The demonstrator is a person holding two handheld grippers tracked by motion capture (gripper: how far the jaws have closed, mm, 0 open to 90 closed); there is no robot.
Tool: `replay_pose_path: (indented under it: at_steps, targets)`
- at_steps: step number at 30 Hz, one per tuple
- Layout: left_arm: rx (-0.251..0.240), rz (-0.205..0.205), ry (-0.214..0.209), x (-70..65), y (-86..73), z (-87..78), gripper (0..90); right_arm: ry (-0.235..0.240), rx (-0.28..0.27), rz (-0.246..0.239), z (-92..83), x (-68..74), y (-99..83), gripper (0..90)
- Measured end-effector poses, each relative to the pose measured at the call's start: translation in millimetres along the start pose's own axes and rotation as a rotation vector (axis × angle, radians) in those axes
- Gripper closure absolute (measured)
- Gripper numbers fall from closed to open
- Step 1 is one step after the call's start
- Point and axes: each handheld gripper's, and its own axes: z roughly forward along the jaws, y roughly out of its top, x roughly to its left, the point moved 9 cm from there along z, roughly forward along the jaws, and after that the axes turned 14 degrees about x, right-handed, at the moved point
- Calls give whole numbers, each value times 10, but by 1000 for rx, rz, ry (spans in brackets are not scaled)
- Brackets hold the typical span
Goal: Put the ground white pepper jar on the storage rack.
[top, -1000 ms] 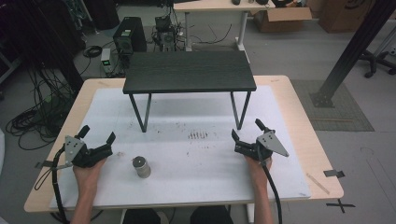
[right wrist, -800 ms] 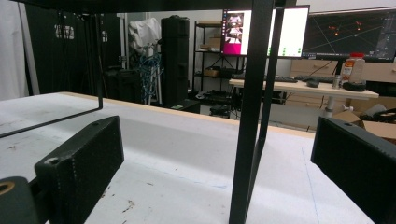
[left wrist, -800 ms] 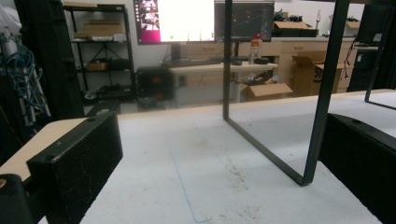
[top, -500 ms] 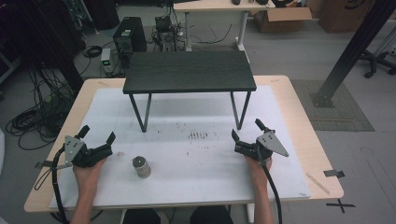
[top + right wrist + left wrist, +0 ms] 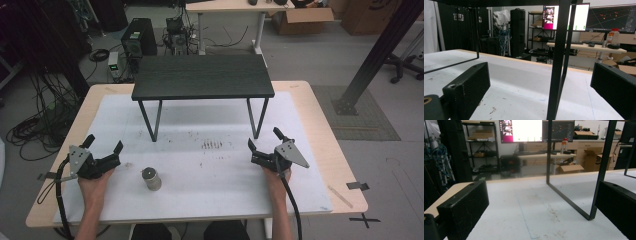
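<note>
One small metal cylinder point(image 5: 151, 179) stands upright on the white table point(image 5: 215, 170), near the left gripper point(image 5: 104, 148), well apart from the right gripper point(image 5: 263, 138); both grippers are spread wide, holding nothing.

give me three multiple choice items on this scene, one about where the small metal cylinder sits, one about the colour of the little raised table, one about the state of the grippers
1. Where does the small metal cylinder stand?
A. on top of the raised table
B. on the white mat, nearer the left gripper
C. between the right gripper's jaws

2. What colour is the top of the raised table?
A. black
B. white
C. red

3. How do the left gripper and right gripper stand?
A. both shut on the cylinder
B. left shut, right open
C. both open, holding nothing

Key: 1 B, the high view shows it upright on the white mat, just to the right of the left gripper. 2 A, its top and legs are black. 3 C, each gripper view shows its jaws wide apart with bare mat between.
</note>
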Motion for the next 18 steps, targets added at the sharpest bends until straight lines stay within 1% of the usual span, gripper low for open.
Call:
replay_pose_path:
  at_steps: [5,9,12,15,18]
  targets:
    - [-7,7,-15,-15,11,-7,3,1,0,0,0,1,0,21]
    - [-21,5,-34,-23,86,-45,3,1,0,-1,0,1,0,21]
    - [-28,5,-58,-18,162,-84,3,1,0,0,0,1,0,21]
    - [-33,22,-93,-19,248,-143,3,1,0,-2,0,2,0,21]
    - [-34,29,-134,-26,304,-204,3,1,0,-1,1,2,1,21]
